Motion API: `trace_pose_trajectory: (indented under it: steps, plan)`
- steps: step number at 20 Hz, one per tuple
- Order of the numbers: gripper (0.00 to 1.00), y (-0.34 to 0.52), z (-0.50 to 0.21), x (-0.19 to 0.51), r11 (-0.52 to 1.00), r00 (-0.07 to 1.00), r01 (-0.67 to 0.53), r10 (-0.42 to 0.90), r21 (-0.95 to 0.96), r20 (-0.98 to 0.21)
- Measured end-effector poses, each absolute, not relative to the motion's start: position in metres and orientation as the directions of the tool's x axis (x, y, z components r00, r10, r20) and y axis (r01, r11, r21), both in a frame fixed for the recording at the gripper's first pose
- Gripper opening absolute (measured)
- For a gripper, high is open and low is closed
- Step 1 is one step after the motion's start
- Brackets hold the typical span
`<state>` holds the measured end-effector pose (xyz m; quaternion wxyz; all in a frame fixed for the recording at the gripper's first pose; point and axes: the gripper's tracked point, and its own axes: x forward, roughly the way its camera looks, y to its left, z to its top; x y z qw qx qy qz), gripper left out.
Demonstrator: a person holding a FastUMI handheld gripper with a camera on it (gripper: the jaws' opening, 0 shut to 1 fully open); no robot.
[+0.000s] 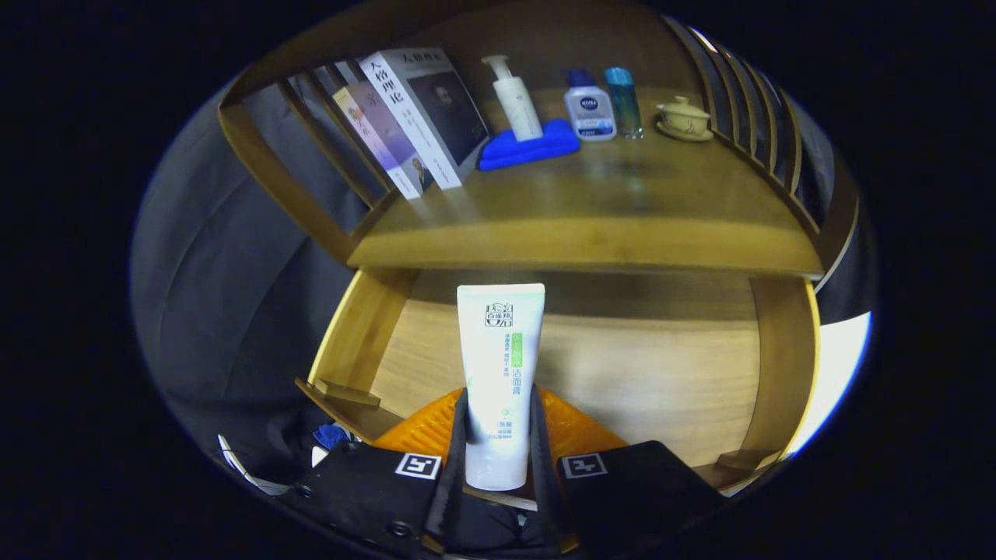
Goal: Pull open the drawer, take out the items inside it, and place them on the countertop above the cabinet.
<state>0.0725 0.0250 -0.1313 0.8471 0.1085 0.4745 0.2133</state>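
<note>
- Two fingers of my gripper [498,447] stand at the bottom centre of the frame, and the jaws are closed down to the width of a white tube [498,373], pressing on it from both sides.
- I hold the tube upright, cap end down between the jaws, its flat crimped end up; green print runs down its face.
- Behind the tube, lower centre, lies the open drawer [646,373]; its pale wood floor shows bare beyond the fingers, with side walls at left and right.
- Above the drawer, across the middle of the frame, runs the wooden worktop [591,202], with slatted rails at both sides.
- At upper left, several books [412,117] lean against the left rail.
- At upper centre, a white pump bottle [515,101] stands on a folded blue cloth [529,144].
- Just right of the cloth stand a small white bottle with a blue cap [589,109] and a slim blue bottle [624,101], close together.
- Further right, a lidded cup on a saucer [685,118] sits near the right rail.
</note>
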Motion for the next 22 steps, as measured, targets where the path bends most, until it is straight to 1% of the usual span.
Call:
trace_pose_trajectory:
  steps: [3,6,9,10,13,16,20,22]
  plan:
    - [0.42,0.019,-0.107,0.1,0.89,0.511,-0.247,0.456,0.383,-0.729]
    - [0.42,0.016,-0.085,0.141,0.903,0.571,-0.217,0.426,0.371,-0.702]
    - [0.42,0.018,-0.076,0.182,0.916,0.619,-0.164,0.385,0.366,-0.685]
    - [0.42,0.02,-0.077,0.193,0.917,0.622,-0.143,0.377,0.373,-0.687]
    - [0.42,0.027,-0.096,0.222,0.911,0.585,-0.056,0.361,0.408,-0.726]
    - [0.42,0.026,-0.108,0.245,0.911,0.582,0.016,0.326,0.411,-0.745]
    - [0.42,0.021,-0.135,0.258,0.927,0.554,0.085,0.262,0.367,-0.79]
    - [0.45,0.023,-0.141,0.26,0.925,0.551,0.106,0.251,0.365,-0.796]
